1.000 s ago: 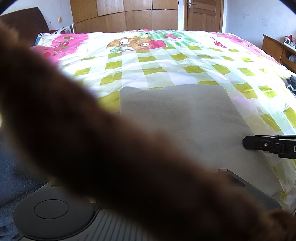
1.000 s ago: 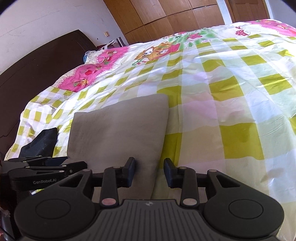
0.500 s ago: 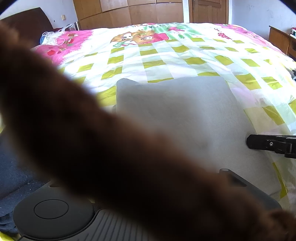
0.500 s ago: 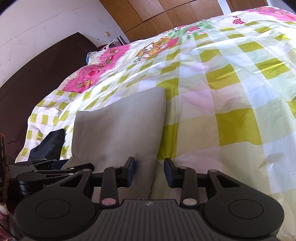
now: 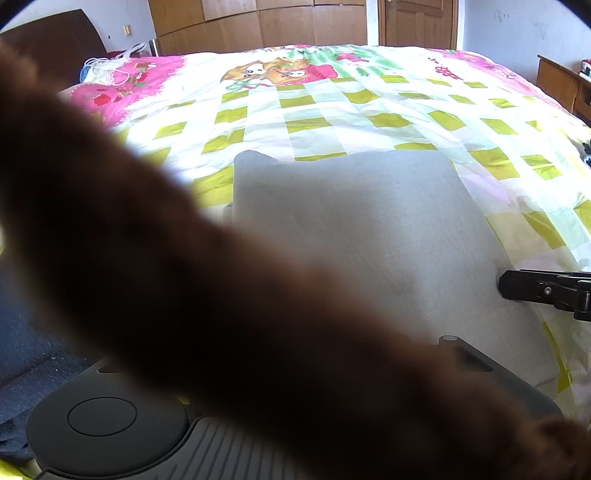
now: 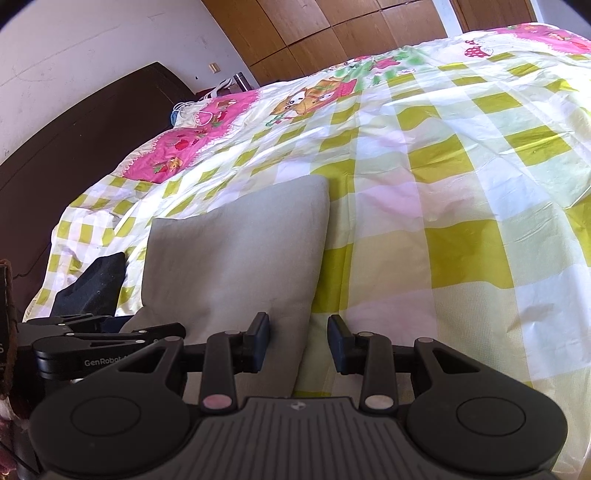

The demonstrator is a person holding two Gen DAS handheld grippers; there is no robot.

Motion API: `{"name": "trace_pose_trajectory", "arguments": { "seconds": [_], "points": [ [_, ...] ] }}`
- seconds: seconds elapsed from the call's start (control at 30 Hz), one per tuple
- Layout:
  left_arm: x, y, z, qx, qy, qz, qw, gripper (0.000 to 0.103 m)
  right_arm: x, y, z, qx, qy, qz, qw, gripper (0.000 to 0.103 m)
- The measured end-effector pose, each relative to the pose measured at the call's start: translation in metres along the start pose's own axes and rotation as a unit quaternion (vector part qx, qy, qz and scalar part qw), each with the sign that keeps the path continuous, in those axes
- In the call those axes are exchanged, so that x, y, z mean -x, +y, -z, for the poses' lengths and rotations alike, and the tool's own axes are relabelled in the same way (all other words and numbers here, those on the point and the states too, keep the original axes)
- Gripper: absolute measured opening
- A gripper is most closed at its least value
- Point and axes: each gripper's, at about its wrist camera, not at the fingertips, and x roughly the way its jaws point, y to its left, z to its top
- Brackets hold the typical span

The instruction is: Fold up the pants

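The grey pants lie folded into a flat rectangle on the checked bedsheet. In the right wrist view my right gripper stands open, its jaws straddling the near right edge of the pants, with nothing clamped. One of its black fingers shows at the pants' right edge in the left wrist view. My left gripper lies low at the pants' near left corner. A blurred brown furry sleeve covers its jaws in its own view.
A dark navy cloth lies on the bed left of the pants. A dark headboard stands on the left, with wooden wardrobes behind the bed and a wooden cabinet at far right. Pink pillows are near the headboard.
Both cameras have shifted slightly, with the pants a little higher in the left view. The pants have not moved and the right gripper stays open.
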Motion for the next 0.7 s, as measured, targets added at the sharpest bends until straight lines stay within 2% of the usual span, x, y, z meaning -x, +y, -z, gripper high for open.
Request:
{"name": "trace_pose_trajectory", "arguments": {
  "seconds": [0.33, 0.47, 0.57, 0.7],
  "points": [
    [0.001, 0.007, 0.001, 0.018, -0.003, 0.018, 0.9997, 0.06, 0.003, -0.004, -0.001, -0.015, -0.011, 0.005, 1.0, 0.048],
    [0.003, 0.016, 0.003, 0.042, -0.015, 0.034, 0.9984, 0.06, 0.003, -0.005, -0.002, -0.023, -0.006, -0.001, 1.0, 0.048],
    [0.008, 0.019, 0.005, 0.051, -0.029, 0.035, 0.9977, 0.06, 0.008, -0.006, -0.004, -0.019, -0.024, 0.012, 0.999, 0.048],
    [0.002, 0.022, 0.004, 0.061, -0.019, 0.042, 0.9971, 0.061, 0.004, -0.014, -0.004, -0.053, -0.003, -0.021, 0.998, 0.048]
  ]
}}
